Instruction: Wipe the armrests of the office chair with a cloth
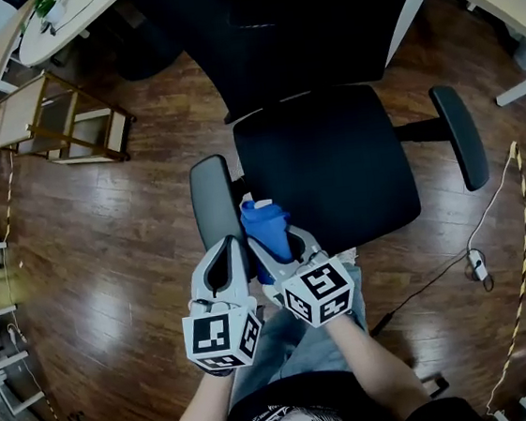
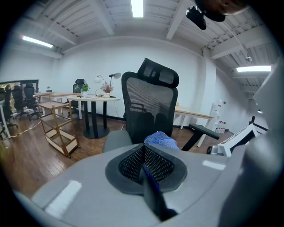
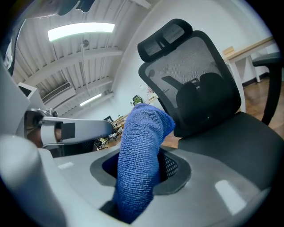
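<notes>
The dark wooden floor (image 1: 134,238) fills most of the room below. On it stands the black office chair (image 1: 329,164), its mesh back (image 3: 195,84) and headrest (image 3: 166,31) rising at the far edge of the seat. Beyond the chair's far left corner a round white desk (image 1: 67,24) carries a small plant, and a light wooden trolley (image 1: 59,119) stands on the floor just beside that desk. The chair's two armrests run along its sides: the grey-topped one (image 1: 212,199) on the person's left, the dark one (image 1: 459,135) on the right, well apart across the seat.

The person stands at the seat's near left corner with both hands forward. The left tongs (image 2: 144,155) have their jaws pressed together and point at the near end of the grey-topped armrest; whether they touch it I cannot tell. The right tongs (image 1: 291,247) sit just beside them, clamped on a blue cloth (image 3: 142,146). The cloth sticks up out of the jaws as a thick fold, over the seat's left edge next to the grey-topped armrest. A thin cable (image 1: 505,224) trails on the floor off the chair's right side.
</notes>
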Demonstrator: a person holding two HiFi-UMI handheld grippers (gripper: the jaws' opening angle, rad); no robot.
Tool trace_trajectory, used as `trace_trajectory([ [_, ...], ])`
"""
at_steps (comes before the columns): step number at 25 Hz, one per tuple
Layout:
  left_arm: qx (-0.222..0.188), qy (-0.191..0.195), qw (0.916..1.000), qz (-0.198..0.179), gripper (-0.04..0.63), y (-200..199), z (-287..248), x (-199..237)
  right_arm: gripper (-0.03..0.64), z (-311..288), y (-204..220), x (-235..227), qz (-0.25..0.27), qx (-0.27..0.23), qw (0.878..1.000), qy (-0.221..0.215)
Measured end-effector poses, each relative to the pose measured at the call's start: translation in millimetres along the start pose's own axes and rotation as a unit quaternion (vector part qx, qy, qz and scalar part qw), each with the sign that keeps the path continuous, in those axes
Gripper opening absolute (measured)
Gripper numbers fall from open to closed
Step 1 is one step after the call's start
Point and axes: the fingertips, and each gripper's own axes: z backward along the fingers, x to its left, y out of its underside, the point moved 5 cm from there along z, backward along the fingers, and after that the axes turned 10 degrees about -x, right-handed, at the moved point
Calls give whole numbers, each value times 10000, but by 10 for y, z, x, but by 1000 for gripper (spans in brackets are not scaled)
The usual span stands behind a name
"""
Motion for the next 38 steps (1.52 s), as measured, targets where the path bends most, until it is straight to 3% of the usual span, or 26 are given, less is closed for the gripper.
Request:
trace_trajectory([
  [7,193,-512,9982,-247,5,-43,-315,-188,147,-416,-49,-389,-562,-88,9973,-472],
  [15,473,-1266,9888,-639,5,50,-615,-394,146,-807,96,-607,-1252,-60,9855,-1141],
  [21,675,-1515,9825,-854,3,129,-762,-459,146,-1016,259,-604,-1458,107,9784,-1461],
  [29,736,-1659,9797,-854,5,255,-910,-547,146,-1125,439,-811,-1472,310,9759,-1579],
  [38,861,-1770,9778,-720,5,466,-1020,-518,146,-1372,912,-1156,-1247,770,9807,-1298],
])
